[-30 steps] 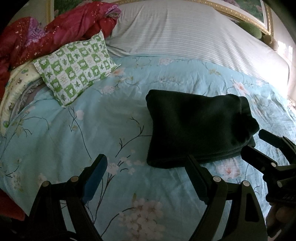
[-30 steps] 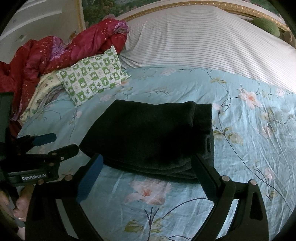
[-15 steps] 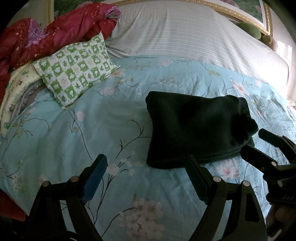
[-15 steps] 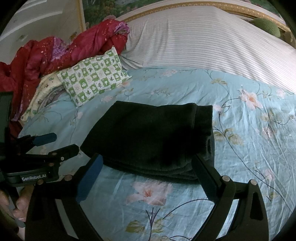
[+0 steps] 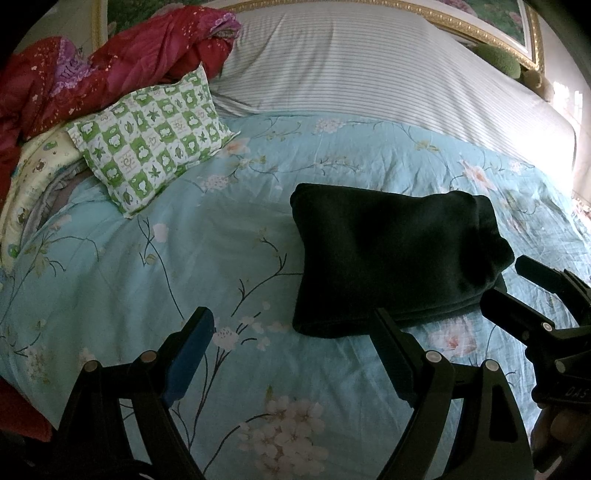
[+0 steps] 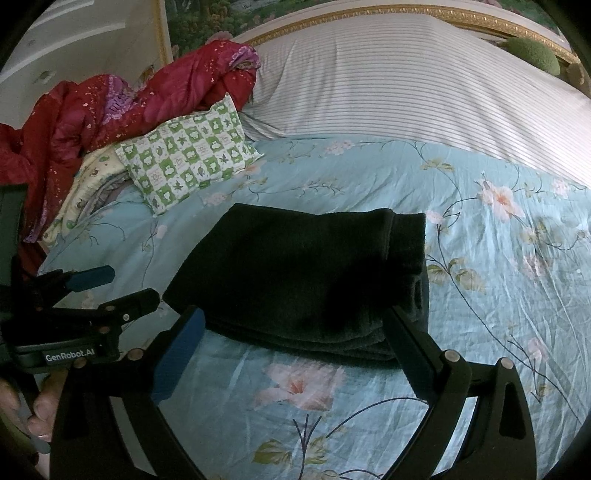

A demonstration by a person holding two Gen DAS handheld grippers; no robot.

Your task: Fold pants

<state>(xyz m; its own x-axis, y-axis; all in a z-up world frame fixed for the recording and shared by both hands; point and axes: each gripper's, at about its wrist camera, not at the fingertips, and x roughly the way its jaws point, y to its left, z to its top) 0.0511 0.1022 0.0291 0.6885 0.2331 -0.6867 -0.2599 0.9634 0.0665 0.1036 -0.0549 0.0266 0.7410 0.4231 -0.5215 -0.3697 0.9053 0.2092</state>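
Note:
Black pants [image 5: 391,254] lie folded into a thick rectangle on the light blue floral bedspread [image 5: 207,266]; they also show in the right wrist view [image 6: 310,273]. My left gripper [image 5: 291,339] is open and empty, held above the bedspread just left of the pants' near corner. My right gripper [image 6: 295,336] is open and empty, held just in front of the pants' near edge. Each gripper shows at the side of the other's view: the right one [image 5: 517,288], the left one [image 6: 114,288].
A green-and-white checked pillow [image 5: 151,129] lies at the back left, with a red quilt [image 5: 110,70] and a pale patterned blanket [image 5: 33,177] behind it. A striped sheet [image 5: 369,66] covers the far bed up to a gold-framed headboard [image 6: 406,13].
Almost nothing: both grippers stay open and hover near the folded pants, with only slight drift of the views.

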